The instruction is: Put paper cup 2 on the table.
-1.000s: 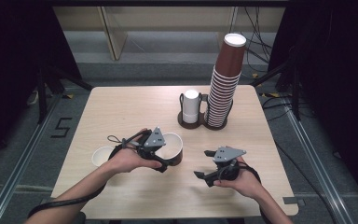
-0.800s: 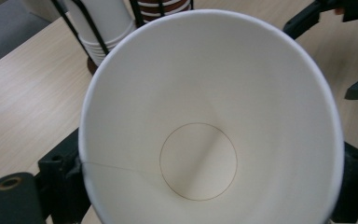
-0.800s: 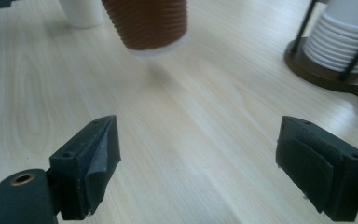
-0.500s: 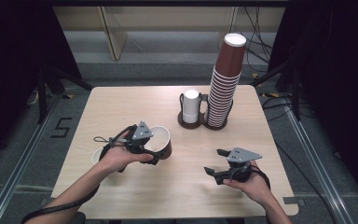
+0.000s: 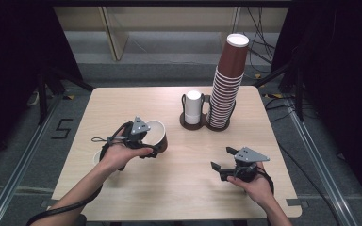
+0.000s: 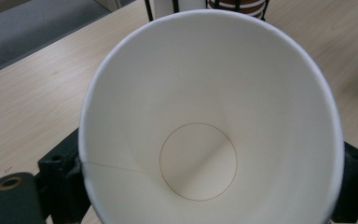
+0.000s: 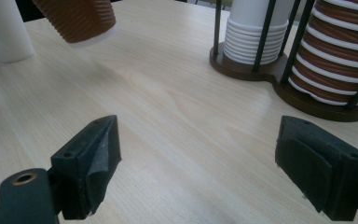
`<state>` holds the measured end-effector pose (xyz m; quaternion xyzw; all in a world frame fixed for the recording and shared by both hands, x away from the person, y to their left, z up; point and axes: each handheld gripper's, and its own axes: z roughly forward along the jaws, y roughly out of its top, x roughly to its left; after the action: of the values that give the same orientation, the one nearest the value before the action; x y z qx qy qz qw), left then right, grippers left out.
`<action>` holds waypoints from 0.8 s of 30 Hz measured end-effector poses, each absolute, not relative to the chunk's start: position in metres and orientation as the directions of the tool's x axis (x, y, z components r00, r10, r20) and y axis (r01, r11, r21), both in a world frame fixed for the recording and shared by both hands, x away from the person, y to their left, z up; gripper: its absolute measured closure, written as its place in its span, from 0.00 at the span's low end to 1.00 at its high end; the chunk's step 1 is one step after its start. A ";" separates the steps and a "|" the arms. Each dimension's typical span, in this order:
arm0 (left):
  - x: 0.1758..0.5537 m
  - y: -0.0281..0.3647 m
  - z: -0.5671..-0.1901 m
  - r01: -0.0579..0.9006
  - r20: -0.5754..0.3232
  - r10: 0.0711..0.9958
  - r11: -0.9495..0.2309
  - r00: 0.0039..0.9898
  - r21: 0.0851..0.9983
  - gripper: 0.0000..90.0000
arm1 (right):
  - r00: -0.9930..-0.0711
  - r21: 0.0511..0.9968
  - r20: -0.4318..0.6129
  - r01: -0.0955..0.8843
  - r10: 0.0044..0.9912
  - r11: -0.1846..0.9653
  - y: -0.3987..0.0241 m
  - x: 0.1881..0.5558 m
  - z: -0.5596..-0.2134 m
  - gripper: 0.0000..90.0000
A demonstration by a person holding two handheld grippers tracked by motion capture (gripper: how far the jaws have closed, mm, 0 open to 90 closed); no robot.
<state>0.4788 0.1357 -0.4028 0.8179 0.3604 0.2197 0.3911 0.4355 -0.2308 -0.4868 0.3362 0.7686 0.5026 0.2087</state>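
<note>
Gripping a brown paper cup (image 5: 156,135) by its sides, the left gripper (image 5: 146,143) holds it tilted and clear of the desk (image 5: 122,101), its white mouth facing the left gripper view. A white cup (image 5: 97,156) stands on the desk just behind that hand, close to the left edge. The right gripper (image 5: 220,168) hovers low near the front right corner, its jaws spread with nothing between them and bare wood ahead. A dark cup holder (image 5: 202,123) at the far middle carries a short white stack (image 5: 193,106) and a tall brown stack (image 5: 227,84); wide open desk separates it from both grippers.
</note>
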 end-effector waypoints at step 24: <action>0.503 0.230 -0.396 0.597 0.033 0.941 -0.241 0.337 0.765 0.12 | -0.700 0.910 -0.005 0.294 0.714 0.294 -0.226 0.433 -0.486 0.17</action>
<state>0.5029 0.2296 -0.3960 0.7451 0.5161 0.2554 0.3366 0.4330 -0.2258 -0.4861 0.3246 0.7761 0.4978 0.2111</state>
